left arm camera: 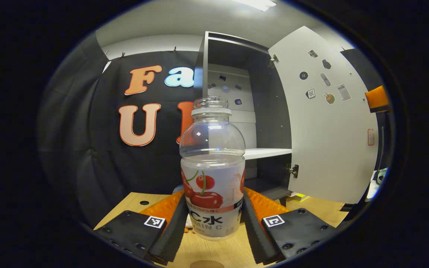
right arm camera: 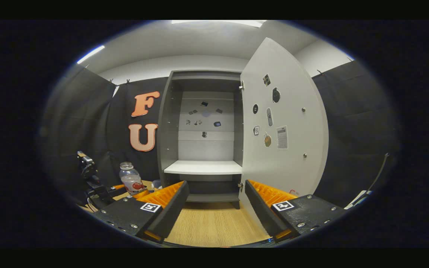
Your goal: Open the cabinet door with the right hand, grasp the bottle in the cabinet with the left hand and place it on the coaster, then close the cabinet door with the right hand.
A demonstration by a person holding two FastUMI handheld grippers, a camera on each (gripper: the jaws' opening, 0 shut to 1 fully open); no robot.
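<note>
In the left gripper view the left tongs (left arm camera: 213, 223) reach forward from six o'clock, their two fingers (left arm camera: 173, 223) angled inward and pressed against either side of the bottle (left arm camera: 212, 175) — held upright, low between them. In the right gripper view the right tongs (right arm camera: 216, 208) point straight ahead toward twelve o'clock, jaws spread wide and level, nothing between them. The left tongs also appear there at about eight o'clock — far off, clamped around the bottle's lower half.
</note>
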